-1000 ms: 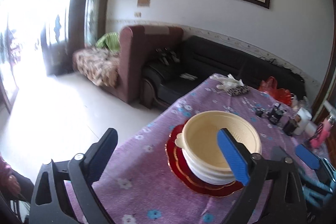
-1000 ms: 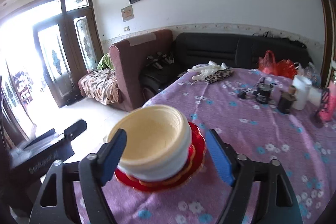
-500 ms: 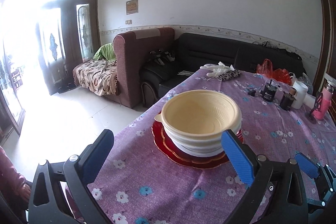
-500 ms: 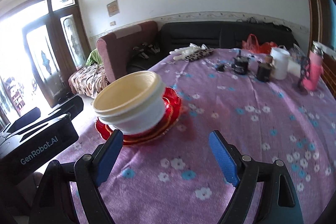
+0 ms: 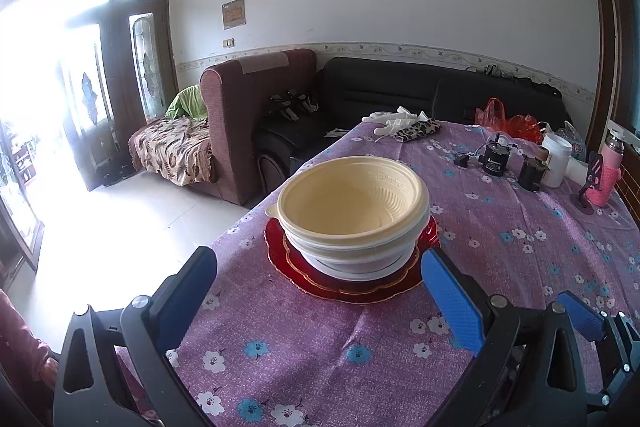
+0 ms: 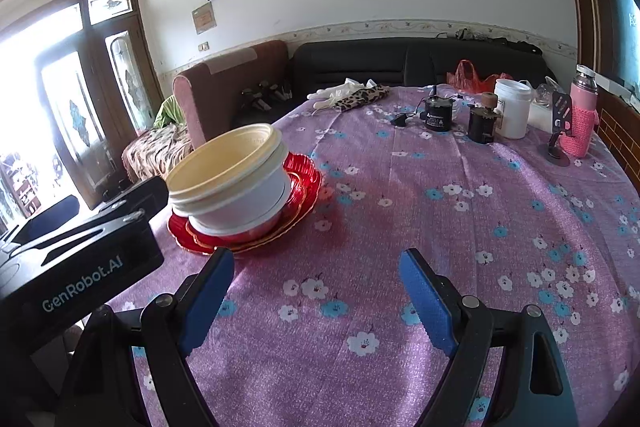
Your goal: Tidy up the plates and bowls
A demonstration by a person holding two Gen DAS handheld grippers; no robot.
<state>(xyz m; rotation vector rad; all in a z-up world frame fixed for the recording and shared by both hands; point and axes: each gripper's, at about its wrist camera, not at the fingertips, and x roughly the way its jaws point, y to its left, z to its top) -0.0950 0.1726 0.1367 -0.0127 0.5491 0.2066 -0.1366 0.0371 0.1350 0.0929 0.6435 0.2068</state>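
Observation:
A stack of cream and white bowls (image 5: 352,215) stands on stacked red plates (image 5: 304,275) near the table's left edge; the bowls also show in the right wrist view (image 6: 236,183), on the plates (image 6: 298,199). My left gripper (image 5: 320,295) is open and empty, just short of the stack, apart from it. My right gripper (image 6: 316,295) is open and empty over the bare cloth, to the right of the stack and nearer than it. The left gripper's black body (image 6: 80,259) shows at the left of the right wrist view.
The table has a purple flowered cloth (image 6: 440,227). At its far end stand a white jar (image 6: 512,107), dark small devices (image 6: 440,115), a pink bottle (image 6: 582,115), a leopard cloth (image 6: 360,95) and a red bag (image 6: 476,79). Sofas lie beyond.
Both grippers have drawn back from the bowl stack. The right gripper, which was around the bowls, has swung right and now faces bare cloth. The stack stays on the plates.

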